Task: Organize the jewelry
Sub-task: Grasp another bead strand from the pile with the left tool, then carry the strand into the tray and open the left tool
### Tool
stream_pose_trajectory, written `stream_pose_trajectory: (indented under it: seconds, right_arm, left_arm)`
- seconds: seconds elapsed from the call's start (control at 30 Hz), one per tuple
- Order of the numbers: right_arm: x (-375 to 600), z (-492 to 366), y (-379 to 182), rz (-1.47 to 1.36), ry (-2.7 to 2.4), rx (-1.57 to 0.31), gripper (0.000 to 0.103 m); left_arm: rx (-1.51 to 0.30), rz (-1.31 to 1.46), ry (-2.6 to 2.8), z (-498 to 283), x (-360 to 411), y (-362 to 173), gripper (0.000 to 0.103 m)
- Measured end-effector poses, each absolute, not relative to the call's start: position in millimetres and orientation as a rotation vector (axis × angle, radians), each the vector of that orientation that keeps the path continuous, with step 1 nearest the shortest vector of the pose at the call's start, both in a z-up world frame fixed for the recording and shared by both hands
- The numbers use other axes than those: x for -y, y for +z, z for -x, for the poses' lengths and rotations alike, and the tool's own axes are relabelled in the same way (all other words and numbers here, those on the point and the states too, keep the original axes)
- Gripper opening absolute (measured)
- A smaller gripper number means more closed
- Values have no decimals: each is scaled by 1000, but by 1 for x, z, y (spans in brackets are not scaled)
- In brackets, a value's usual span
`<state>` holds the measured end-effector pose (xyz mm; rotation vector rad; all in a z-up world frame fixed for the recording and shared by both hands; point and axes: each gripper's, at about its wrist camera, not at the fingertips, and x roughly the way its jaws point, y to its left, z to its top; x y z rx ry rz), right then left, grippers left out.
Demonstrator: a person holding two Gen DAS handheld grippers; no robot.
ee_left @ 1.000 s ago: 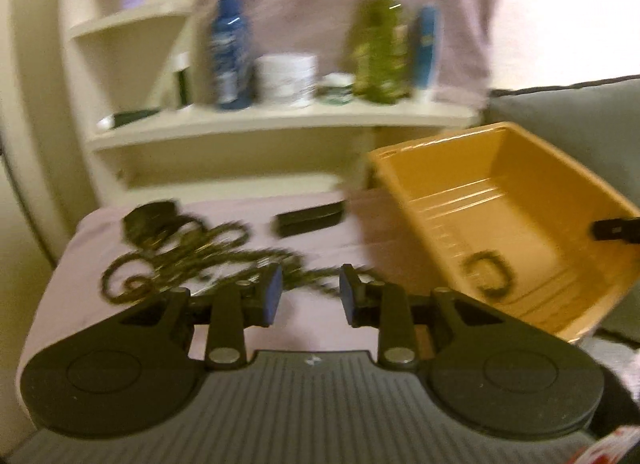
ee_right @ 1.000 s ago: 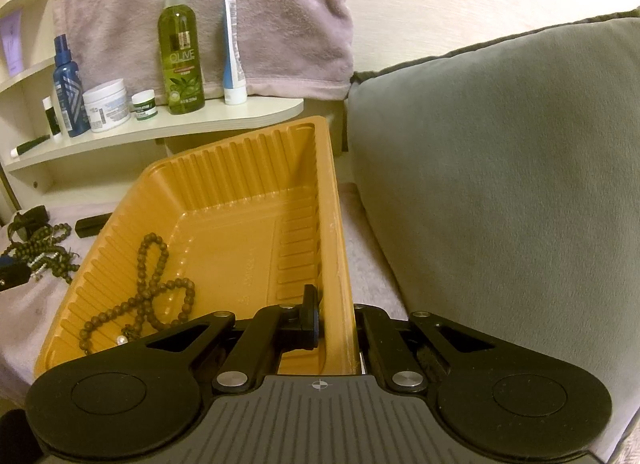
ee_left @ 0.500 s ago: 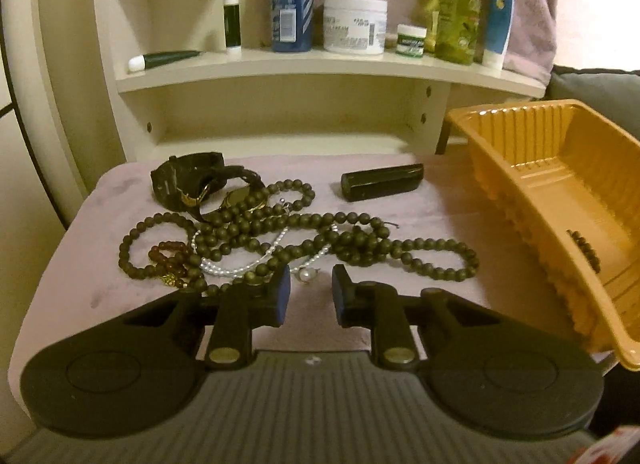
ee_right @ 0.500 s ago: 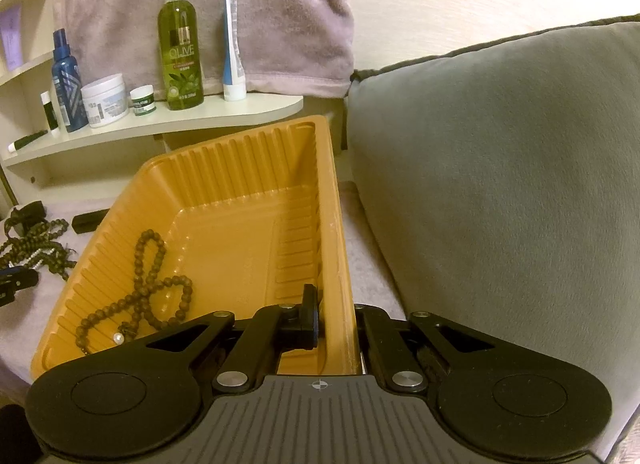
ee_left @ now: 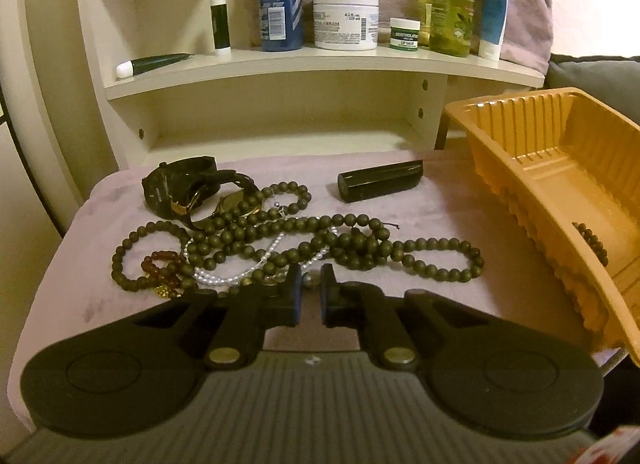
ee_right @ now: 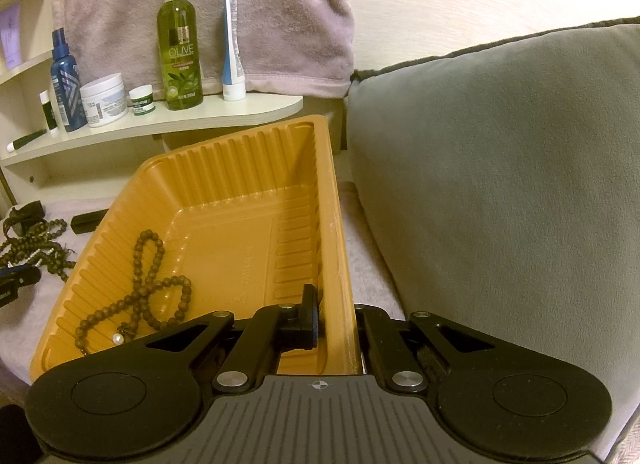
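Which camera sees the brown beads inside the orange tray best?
The right wrist view. It looks down into the orange tray, so the whole brown bead strand shows, looped on the floor with a white pearl by it. The left wrist view sees only a few beads past the tray's near wall.

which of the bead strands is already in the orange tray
The brown bead strand, looped on the orange tray floor beside a single pearl. The dark green strands, white pearl strand and small red one lie on the cloth.
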<state>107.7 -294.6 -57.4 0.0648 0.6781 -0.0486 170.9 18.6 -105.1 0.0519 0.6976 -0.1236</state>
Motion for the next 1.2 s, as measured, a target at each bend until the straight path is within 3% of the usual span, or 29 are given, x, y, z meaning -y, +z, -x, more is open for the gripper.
stream_pose_trajectory:
  seconds: [0.6,1.2]
  right_arm:
    - [295,-105,-56,-65,-40,-665,3]
    - [296,-104,-57,-76,-37,-666,3]
  left_arm:
    - [-574,-31,-403,-124,50,-29,8]
    - [-603,-88,-545,-105,103,-42,9]
